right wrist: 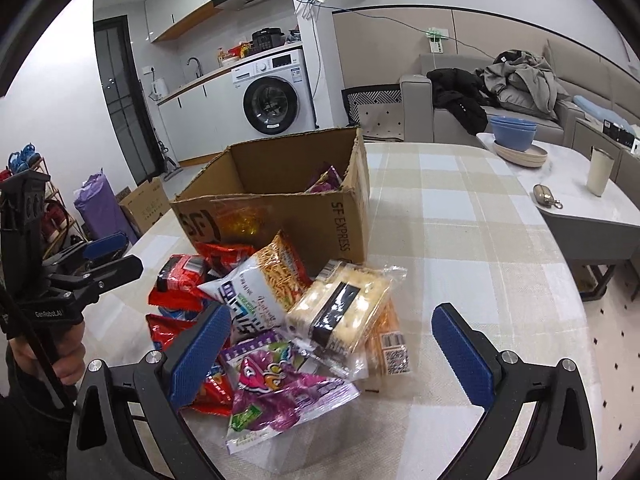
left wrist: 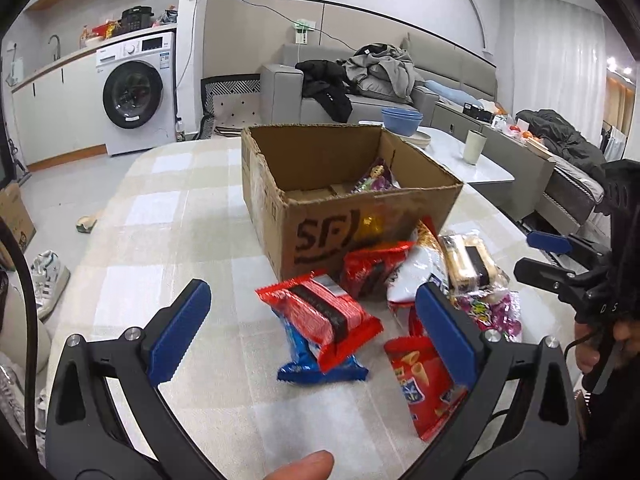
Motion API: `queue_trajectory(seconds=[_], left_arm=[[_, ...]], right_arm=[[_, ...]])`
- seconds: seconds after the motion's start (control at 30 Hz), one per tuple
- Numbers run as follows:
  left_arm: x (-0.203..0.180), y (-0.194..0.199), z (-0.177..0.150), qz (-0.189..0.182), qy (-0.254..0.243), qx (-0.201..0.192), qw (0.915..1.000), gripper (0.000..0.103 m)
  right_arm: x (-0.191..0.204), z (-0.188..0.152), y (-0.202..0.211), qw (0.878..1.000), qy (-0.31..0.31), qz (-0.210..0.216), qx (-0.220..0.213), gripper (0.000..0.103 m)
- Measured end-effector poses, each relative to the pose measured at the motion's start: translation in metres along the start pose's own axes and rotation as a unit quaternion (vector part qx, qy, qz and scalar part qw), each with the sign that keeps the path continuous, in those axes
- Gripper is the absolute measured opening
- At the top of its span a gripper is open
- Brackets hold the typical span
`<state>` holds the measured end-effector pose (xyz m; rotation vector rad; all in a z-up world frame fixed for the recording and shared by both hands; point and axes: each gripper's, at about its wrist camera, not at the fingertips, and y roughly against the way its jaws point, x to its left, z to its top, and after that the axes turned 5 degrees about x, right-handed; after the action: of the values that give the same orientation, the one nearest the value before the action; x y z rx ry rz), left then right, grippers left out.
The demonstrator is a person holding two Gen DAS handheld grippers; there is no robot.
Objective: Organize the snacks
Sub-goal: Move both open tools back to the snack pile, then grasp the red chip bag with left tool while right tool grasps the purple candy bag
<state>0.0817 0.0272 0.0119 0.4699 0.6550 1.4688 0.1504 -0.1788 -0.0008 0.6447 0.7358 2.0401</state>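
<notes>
The cardboard box (left wrist: 348, 184) bears a hand-drawn "SF" on its near face, and the right wrist view shows "SF EXPRESS" printed down one corner. "GenRobot.AI" reads on the body of the left gripper (right wrist: 110, 256); the print on the snack wrappers is too blurred to read with confidence.

A cream and beige checked tablecloth (left wrist: 172, 216) covers the table. Behind it are a washing machine (left wrist: 134, 92) under a counter, a grey sofa (left wrist: 384, 88) heaped with clothes, and a side table holding blue bowls (right wrist: 513, 132) and a cup (right wrist: 599, 176).

The snacks lie piled just in front of the open box: a red packet (left wrist: 324, 316) resting on a blue packet (left wrist: 316, 368), a white bag of sticks (right wrist: 256, 288), a clear pack of crackers (right wrist: 344, 308), and a purple packet (right wrist: 276, 384). Another purple packet (left wrist: 376, 180) sits inside the box.

Both grippers hover above the pile, holding nothing. The left gripper's (left wrist: 312, 320) fingers stand wide apart; so do those of the right gripper (right wrist: 328, 344).
</notes>
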Motion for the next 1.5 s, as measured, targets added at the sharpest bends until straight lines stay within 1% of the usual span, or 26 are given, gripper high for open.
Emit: queue_trajectory(seconds=[0.1, 0.2, 0.37, 0.53, 0.7, 0.77, 0.9, 1.07, 1.17, 1.2, 1.27, 1.3, 1.37, 1.4, 1.47, 1.5], left_arm=[[-0.004, 0.005, -0.004, -0.004, -0.003, 0.002, 1.0, 0.102], [-0.01, 0.009, -0.011, -0.008, -0.009, 0.0, 0.9999, 0.102], [-0.023, 0.008, -0.014, -0.008, -0.025, 0.002, 0.9997, 0.102], [-0.029, 0.002, -0.018, -0.017, -0.029, 0.013, 0.9994, 0.102], [-0.032, 0.001, -0.022, -0.02, -0.04, 0.018, 0.9988, 0.102], [-0.033, 0.003, -0.023, -0.021, -0.043, 0.015, 0.9987, 0.102], [-0.036, 0.006, -0.023, -0.038, -0.049, 0.013, 0.998, 0.102], [-0.045, 0.002, -0.028, -0.065, -0.064, 0.025, 0.9955, 0.102], [-0.051, -0.002, -0.033, -0.074, -0.075, 0.034, 0.9938, 0.102], [-0.053, -0.002, -0.034, -0.076, -0.079, 0.036, 0.9934, 0.102], [-0.056, -0.004, -0.036, -0.079, -0.086, 0.039, 0.9924, 0.102], [-0.057, -0.005, -0.036, -0.082, -0.09, 0.041, 0.9918, 0.102], [-0.059, -0.006, -0.039, -0.085, -0.093, 0.041, 0.9912, 0.102], [-0.059, -0.007, -0.04, -0.087, -0.093, 0.043, 0.9909, 0.102], [-0.058, -0.009, -0.041, -0.087, -0.094, 0.047, 0.9907, 0.102], [-0.058, -0.011, -0.041, -0.086, -0.093, 0.05, 0.9907, 0.102]], right_arm=[[0.005, -0.005, 0.001, 1.0, 0.006, 0.0, 0.006, 0.102], [0.009, -0.009, 0.0, 1.0, 0.014, -0.011, 0.011, 0.102], [0.013, -0.017, -0.006, 0.999, 0.023, -0.015, 0.026, 0.102], [0.014, -0.027, -0.015, 0.998, 0.024, -0.017, 0.048, 0.102], [0.016, -0.033, -0.02, 0.997, 0.041, -0.041, 0.06, 0.102], [0.014, -0.036, -0.02, 0.997, 0.037, -0.035, 0.063, 0.102], [0.011, -0.037, -0.018, 0.997, 0.031, -0.02, 0.07, 0.102], [0.014, -0.037, -0.01, 0.997, 0.034, 0.034, 0.053, 0.102], [0.018, -0.037, -0.006, 0.996, 0.046, 0.053, 0.046, 0.096], [0.019, -0.037, -0.005, 0.996, 0.052, 0.059, 0.045, 0.09], [0.022, -0.037, -0.007, 0.994, 0.061, 0.072, 0.051, 0.085], [0.024, -0.038, -0.008, 0.993, 0.065, 0.076, 0.056, 0.083], [0.029, -0.041, -0.009, 0.993, 0.076, 0.072, 0.056, 0.082], [0.03, -0.041, -0.008, 0.992, 0.081, 0.076, 0.058, 0.078], [0.03, -0.041, -0.006, 0.991, 0.081, 0.09, 0.059, 0.076], [0.028, -0.04, -0.003, 0.991, 0.078, 0.089, 0.056, 0.074]])
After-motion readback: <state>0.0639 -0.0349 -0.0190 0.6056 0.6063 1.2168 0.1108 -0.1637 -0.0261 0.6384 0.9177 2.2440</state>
